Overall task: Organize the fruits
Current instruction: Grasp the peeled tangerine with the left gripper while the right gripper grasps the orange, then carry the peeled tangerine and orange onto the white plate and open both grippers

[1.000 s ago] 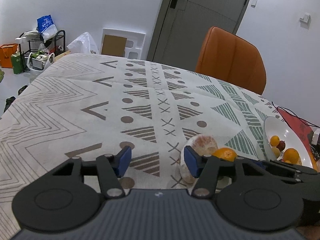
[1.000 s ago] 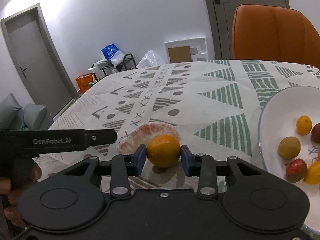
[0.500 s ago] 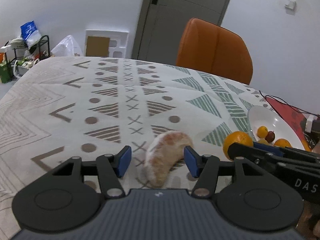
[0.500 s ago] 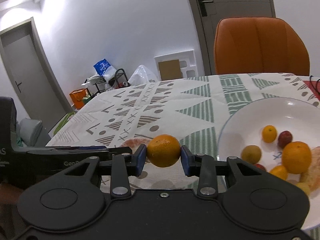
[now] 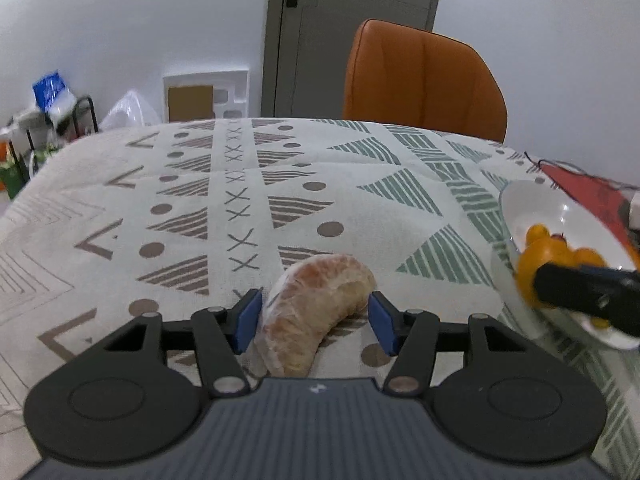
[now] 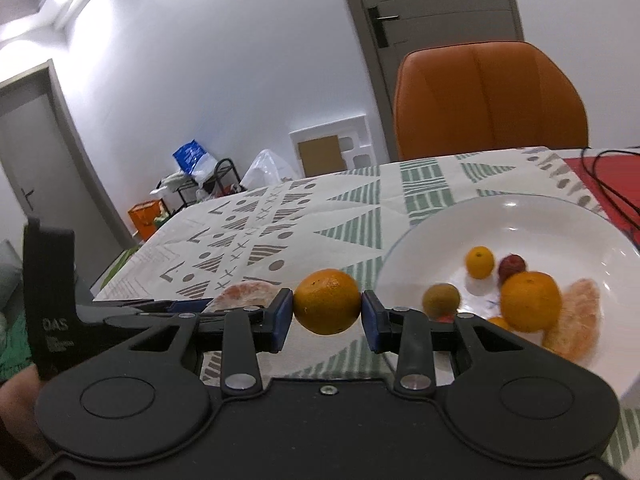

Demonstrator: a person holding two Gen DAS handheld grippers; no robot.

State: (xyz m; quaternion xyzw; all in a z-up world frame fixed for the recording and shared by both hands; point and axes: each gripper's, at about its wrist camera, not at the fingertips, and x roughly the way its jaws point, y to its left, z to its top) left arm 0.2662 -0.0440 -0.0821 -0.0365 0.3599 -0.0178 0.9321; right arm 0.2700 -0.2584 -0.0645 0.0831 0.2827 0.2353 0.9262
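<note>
Each camera sits low behind its own fingers, looking across the table (image 5: 240, 184) toward the orange chair (image 5: 420, 80). The left view is close over a peeled segment (image 5: 316, 308). The right view faces the bowl (image 6: 520, 216); both share segment, bowl and chair.

The desk (image 5: 192, 208) lies bare across the frame's centre and left. At right, the bowl (image 6: 532, 216) is crowded low; its upper half stays free.
</note>
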